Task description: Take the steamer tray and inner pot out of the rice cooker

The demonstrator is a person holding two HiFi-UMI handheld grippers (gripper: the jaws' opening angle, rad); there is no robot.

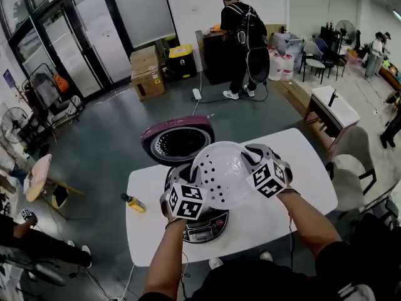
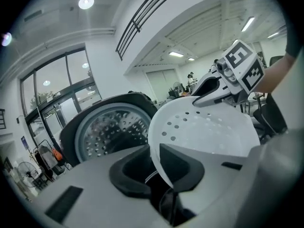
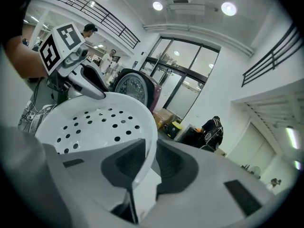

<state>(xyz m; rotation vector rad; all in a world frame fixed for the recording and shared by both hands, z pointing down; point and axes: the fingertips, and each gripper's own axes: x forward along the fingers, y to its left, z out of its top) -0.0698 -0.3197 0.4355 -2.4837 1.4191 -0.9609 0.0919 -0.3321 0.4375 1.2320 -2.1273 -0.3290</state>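
The white perforated steamer tray (image 1: 220, 173) is held in the air at the centre of the head view, above the rice cooker (image 1: 203, 226) and clear of it. It is gripped at two opposite points of its rim. The left gripper (image 1: 193, 190) is clamped on the lower left edge, and the right gripper (image 1: 254, 165) is clamped on the upper right edge.

In the left gripper view, the fingers of the left gripper (image 2: 154, 167) are drawn narrow, with the thin rim of the tray (image 2: 204, 132) pinched between the dark pads. The right gripper (image 2: 202, 99) is seen on the far rim at the upper right of that frame. In the right gripper view, the fingers of the right gripper (image 3: 145, 163) are likewise narrow and pressed on the tray wall (image 3: 95, 127). The left gripper (image 3: 97, 91) is seen across the bowl at the upper left.

The rice cooker stands on the white bench (image 1: 294, 162), near its lower left part. Its lid (image 1: 177, 140) is raised open toward the top of the frame, with the shiny inner face showing. The inner pot cannot be made out, as the cooker's opening is covered by the tray and the grippers.

A small yellow and dark object (image 1: 133, 202) lies on the left edge of the bench. A person in dark clothing (image 1: 241, 42) stands at the upper centre of the frame, with cardboard boxes (image 1: 147, 73) stacked to the left of them.
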